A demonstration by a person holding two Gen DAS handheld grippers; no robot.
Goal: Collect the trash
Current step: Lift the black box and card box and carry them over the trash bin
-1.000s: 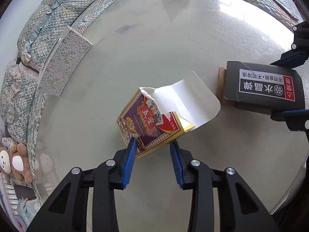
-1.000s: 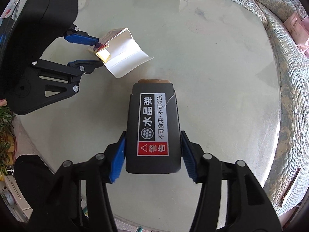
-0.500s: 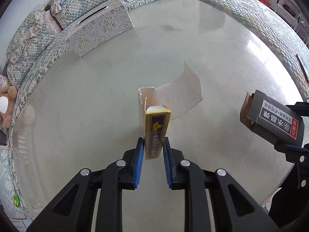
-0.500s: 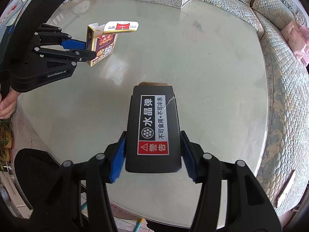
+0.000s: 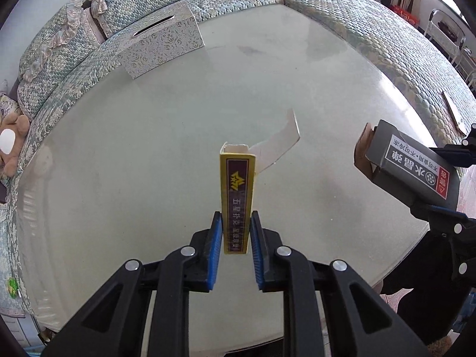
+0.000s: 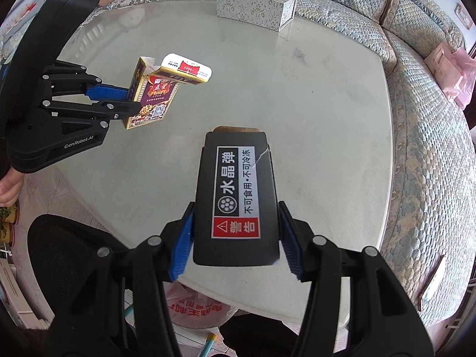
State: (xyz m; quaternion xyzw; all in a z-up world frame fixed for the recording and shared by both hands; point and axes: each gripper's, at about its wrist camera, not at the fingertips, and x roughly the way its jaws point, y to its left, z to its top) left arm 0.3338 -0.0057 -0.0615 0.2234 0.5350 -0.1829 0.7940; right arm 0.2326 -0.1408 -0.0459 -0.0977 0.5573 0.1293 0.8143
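Observation:
My left gripper (image 5: 236,223) is shut on an empty playing-card box (image 5: 237,196), yellow and purple, held edge-on above the glass table (image 5: 148,178) with its white flap open at the far end. From the right wrist view the same card box (image 6: 153,95) hangs in the left gripper (image 6: 131,101) at the left. My right gripper (image 6: 236,232) is shut on a black carton (image 6: 236,196) with a white and red warning label, lifted off the table. That black carton (image 5: 413,169) also shows at the right of the left wrist view.
A patterned tissue box (image 5: 162,44) stands at the table's far edge, also seen as the tissue box (image 6: 255,10). A quilted sofa (image 5: 372,29) curves around the table. A plastic bag (image 6: 196,309) with red print lies below the near table edge. A teddy bear (image 5: 12,142) sits at left.
My left gripper closed on the card box, turned it on edge and lifted it off the table. The right gripper rose with the black carton in its grip.

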